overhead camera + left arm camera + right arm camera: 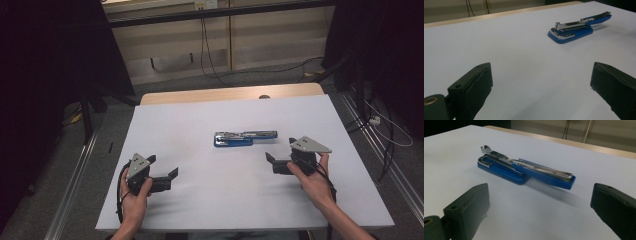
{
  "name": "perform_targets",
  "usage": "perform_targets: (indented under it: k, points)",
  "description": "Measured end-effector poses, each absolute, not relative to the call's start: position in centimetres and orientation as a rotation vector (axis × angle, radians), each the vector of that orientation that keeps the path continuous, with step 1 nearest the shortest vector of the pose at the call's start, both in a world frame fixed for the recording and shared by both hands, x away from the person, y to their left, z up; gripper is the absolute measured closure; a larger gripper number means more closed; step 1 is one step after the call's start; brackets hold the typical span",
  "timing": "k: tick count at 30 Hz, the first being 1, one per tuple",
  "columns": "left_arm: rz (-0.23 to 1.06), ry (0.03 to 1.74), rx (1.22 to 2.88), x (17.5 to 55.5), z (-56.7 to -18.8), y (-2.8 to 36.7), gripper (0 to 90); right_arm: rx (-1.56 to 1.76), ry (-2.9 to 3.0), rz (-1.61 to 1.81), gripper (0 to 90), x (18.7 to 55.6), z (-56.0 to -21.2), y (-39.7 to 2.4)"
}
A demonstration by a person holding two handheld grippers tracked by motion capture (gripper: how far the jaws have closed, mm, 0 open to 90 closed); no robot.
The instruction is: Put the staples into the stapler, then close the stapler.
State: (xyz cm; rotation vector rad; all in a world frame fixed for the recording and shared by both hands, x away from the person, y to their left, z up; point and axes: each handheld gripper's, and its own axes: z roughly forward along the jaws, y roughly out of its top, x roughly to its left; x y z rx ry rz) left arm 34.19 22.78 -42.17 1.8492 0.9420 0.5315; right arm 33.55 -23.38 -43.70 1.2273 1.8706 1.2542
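Black jaws: both grippers are sitting wide open, holding nothing.
Left gripper [167, 172]: waiting near, well apart from the stapler.
Right gripper [276, 156]: waiting closer, just right of it.
Blue stapler [244, 138]: lying open and flat, mid-table, farther off between both.
Long side: running left to right, base end pointing left.

high view looks forward and down from above the near edge of the white rectangular table [200, 200]; both gripper views sit low and close over it, sharing the opened blue and chrome metal stapler [579, 26] [524, 168] from opposite sides
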Motion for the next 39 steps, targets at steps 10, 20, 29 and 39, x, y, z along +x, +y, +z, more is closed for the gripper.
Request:
perform_targets:
  k: [10, 20, 29, 39]
  points:
    - [0.539, 0.954, 1.841, 34.3, -42.3, 22.7, 4.5, 1.223, 1.834, 1.26, 2.1, 33.1, -43.9, -24.2]
    - [0.503, 0.971, 1.875, 34.9, -42.9, 22.2, 4.4, 1.231, 1.849, 1.247, 4.9, 34.0, -44.2, -24.1]
    - [0.48, 0.915, 1.913, 34.9, -42.8, 21.5, 3.8, 1.225, 1.844, 1.222, 6.4, 34.5, -44.4, -24.5]
    - [0.429, 0.956, 1.912, 35.2, -42.6, 19.7, 6.6, 1.217, 1.823, 1.254, 9.4, 35.2, -44.1, -24.5]
